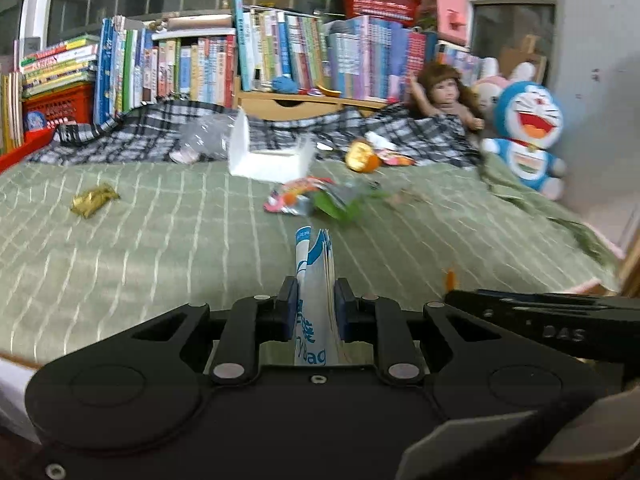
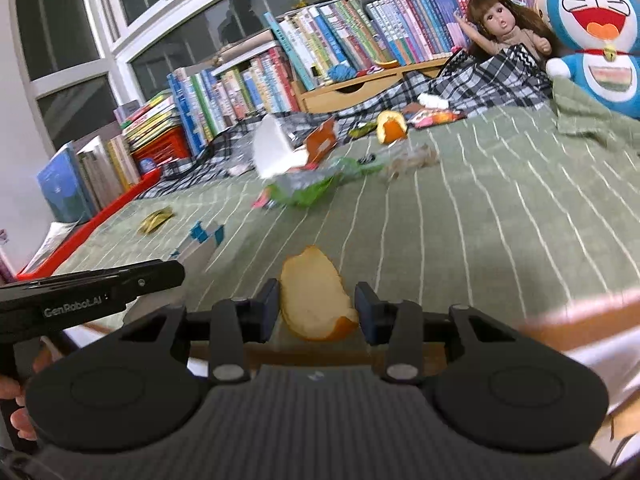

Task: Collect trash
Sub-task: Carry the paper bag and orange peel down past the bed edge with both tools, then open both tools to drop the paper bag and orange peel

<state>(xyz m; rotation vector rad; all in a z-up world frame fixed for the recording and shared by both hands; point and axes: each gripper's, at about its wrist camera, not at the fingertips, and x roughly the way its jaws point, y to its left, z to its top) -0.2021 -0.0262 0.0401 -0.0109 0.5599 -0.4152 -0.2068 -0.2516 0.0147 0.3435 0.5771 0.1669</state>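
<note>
My left gripper (image 1: 316, 300) is shut on a folded white and blue plastic bag (image 1: 314, 264) that stands upright between its pads, above the near part of the green quilt (image 1: 160, 272). My right gripper (image 2: 316, 304) is shut on a curved piece of orange peel (image 2: 314, 304) near the bed's front edge. Farther up the bed lie a gold wrapper (image 1: 94, 199), a white open box (image 1: 272, 156), colourful snack wrappers (image 1: 300, 198), a green wrapper (image 2: 308, 192) and another orange peel (image 1: 362, 156). In the right wrist view the left gripper and its bag (image 2: 200, 244) are on the left.
A plaid blanket (image 1: 160, 136) is bunched at the back of the bed. Behind it stand rows of books (image 1: 280, 52), a red crate (image 1: 60, 108), a doll (image 1: 444, 92) and a blue plush toy (image 1: 528, 132). A wall (image 1: 600, 80) is on the right.
</note>
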